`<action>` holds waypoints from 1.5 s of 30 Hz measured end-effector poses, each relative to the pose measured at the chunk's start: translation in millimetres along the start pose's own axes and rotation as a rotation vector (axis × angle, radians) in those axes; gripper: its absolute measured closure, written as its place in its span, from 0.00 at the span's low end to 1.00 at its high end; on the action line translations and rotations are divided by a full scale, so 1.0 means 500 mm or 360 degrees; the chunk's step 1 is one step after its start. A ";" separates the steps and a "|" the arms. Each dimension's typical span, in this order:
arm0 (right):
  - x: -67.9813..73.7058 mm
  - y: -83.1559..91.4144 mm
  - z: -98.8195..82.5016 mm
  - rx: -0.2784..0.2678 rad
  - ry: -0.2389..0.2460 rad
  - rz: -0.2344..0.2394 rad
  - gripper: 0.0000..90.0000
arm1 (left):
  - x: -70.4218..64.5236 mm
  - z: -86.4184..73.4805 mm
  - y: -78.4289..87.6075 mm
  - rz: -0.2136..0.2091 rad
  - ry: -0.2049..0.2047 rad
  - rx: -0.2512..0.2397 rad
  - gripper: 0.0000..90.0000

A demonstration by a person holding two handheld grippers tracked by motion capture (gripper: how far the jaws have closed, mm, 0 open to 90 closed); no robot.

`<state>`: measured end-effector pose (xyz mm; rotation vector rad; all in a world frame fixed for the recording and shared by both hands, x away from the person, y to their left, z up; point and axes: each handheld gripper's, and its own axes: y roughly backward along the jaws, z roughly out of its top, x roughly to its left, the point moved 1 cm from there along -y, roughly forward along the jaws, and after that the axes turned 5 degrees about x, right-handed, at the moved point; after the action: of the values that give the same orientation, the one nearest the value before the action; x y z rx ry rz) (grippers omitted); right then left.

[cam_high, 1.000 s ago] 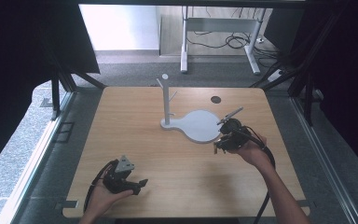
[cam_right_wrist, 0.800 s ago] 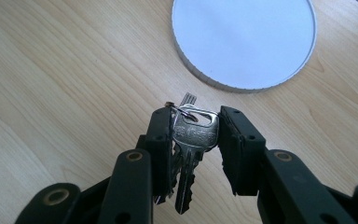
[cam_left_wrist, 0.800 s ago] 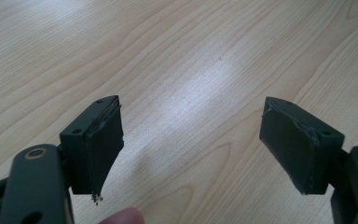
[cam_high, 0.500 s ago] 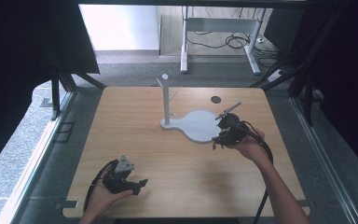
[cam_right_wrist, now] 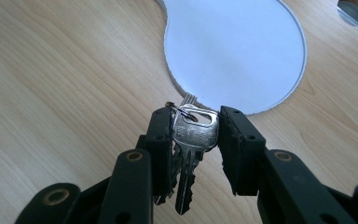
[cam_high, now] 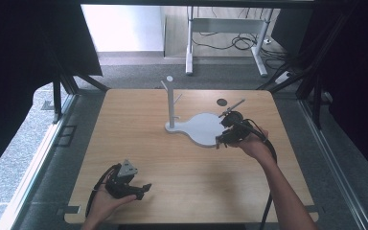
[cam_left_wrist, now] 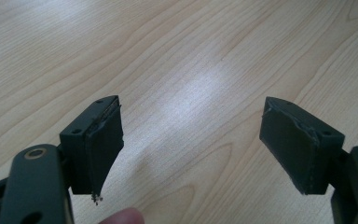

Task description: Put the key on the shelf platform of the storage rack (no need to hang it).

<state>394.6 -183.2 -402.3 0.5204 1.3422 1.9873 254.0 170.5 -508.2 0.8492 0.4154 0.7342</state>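
Note:
My right gripper [cam_right_wrist: 191, 133] is shut on a bunch of silver keys [cam_right_wrist: 192, 140] on a ring, held just above the near rim of the white stand base [cam_right_wrist: 235, 46]. From above, the right gripper [cam_high: 223, 139] sits at the right edge of the white base [cam_high: 202, 128], whose upright post [cam_high: 171, 103] carries short pegs. My left gripper [cam_left_wrist: 191, 140] is open over bare wood, with nothing between its pads [cam_left_wrist: 105, 144]. In the high view the left gripper [cam_high: 141, 188] rests near the table's front left, held in a hand.
A round hole [cam_high: 222, 101] is cut in the wooden table [cam_high: 139, 134] behind the base, also visible as a hole [cam_right_wrist: 356, 10] at the top right. A desk frame and cables [cam_high: 230, 40] stand on the floor beyond the table.
The right gripper with the keys has moved a little left and forward along the base's right edge. The left gripper has stayed put.

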 end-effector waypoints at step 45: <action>-0.058 -0.075 0.096 0.0050 -0.0117 0.0039 0.74 | 0.003 -0.001 -0.005 -0.0011 -0.0014 0.0015 0.24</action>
<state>457.4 -163.6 -416.9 0.6215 1.3298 1.9503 255.6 171.1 -510.5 0.8592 0.4143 0.7222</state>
